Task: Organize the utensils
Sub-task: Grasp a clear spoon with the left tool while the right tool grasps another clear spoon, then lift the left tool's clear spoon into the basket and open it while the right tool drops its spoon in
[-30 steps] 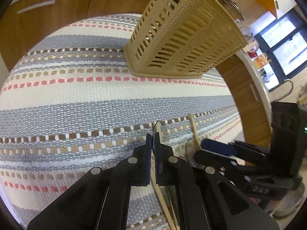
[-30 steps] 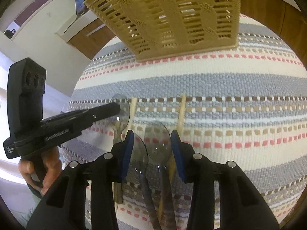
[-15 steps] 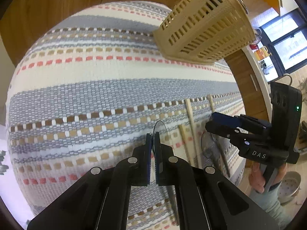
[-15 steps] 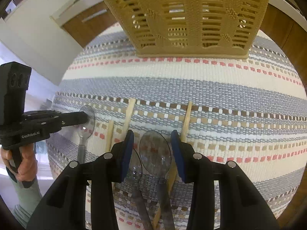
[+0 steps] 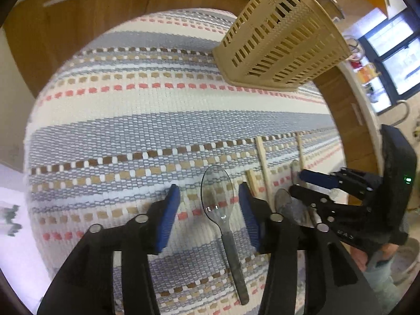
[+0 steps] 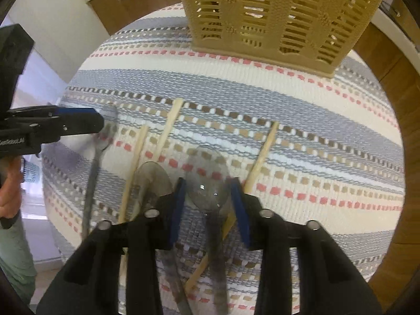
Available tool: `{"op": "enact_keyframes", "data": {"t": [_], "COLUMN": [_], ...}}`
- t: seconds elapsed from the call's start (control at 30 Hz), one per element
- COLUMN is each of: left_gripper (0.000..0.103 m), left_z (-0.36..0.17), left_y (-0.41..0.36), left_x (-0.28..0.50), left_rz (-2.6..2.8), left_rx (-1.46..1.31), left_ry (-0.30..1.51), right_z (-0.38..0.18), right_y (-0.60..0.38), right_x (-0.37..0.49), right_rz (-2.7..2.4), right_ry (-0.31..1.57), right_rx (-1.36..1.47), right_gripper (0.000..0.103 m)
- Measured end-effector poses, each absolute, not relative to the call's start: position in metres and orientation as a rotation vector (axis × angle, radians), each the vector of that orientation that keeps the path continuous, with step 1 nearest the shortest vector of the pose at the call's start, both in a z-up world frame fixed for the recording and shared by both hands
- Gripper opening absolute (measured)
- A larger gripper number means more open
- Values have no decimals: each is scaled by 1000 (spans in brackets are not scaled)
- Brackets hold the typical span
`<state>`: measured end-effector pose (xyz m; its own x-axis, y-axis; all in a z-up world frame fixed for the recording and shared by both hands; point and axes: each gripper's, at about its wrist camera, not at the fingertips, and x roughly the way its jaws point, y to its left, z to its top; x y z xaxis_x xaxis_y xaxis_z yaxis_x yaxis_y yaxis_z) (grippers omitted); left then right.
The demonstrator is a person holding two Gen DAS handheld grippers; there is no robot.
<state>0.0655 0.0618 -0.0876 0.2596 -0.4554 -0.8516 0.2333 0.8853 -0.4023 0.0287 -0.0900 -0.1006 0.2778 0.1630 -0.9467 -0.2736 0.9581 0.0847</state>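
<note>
Two grippers hang over the striped mat (image 5: 147,105) on the table. Left gripper (image 5: 208,200) has just been opening its jaws, and a clear plastic spoon (image 5: 219,204) lies flat on the mat between the blue pads, touching neither. Right gripper (image 6: 208,202) has been closing its jaws around a second clear spoon (image 6: 207,181), bowl between the pads, but I can't tell if they press it yet. Wooden sticks (image 6: 168,126) lie beside the spoons. Beige slotted basket (image 6: 278,13) stands at the mat's far edge, well apart.
</note>
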Motion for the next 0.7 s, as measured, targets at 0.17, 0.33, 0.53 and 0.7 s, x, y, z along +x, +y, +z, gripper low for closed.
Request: {"op": "enact_keyframes", "data": {"t": [0.17,0.33,0.53,0.7], "left_gripper": [51,52,30,30], "left_z": [-85,-85,-86,-82], "left_y": [40,17,-3,8], "left_x": [65,62,50,41], "left_rz": [-384,-309,-177,-224], "left_rx": [-137,-34,95,-1], "left_ry": [1225,1227,1176,1136], "right_z": [-99,-95,-94,-84], "right_y": [-93,-99,-94,-101], "right_x": [28,24,17,10], "right_rz": [299,299,303,311], "right_ry": [1253,1245,1223,1171], "right_rx": [-93,-110,-117,-93], "right_gripper": [30,30,30,30]}}
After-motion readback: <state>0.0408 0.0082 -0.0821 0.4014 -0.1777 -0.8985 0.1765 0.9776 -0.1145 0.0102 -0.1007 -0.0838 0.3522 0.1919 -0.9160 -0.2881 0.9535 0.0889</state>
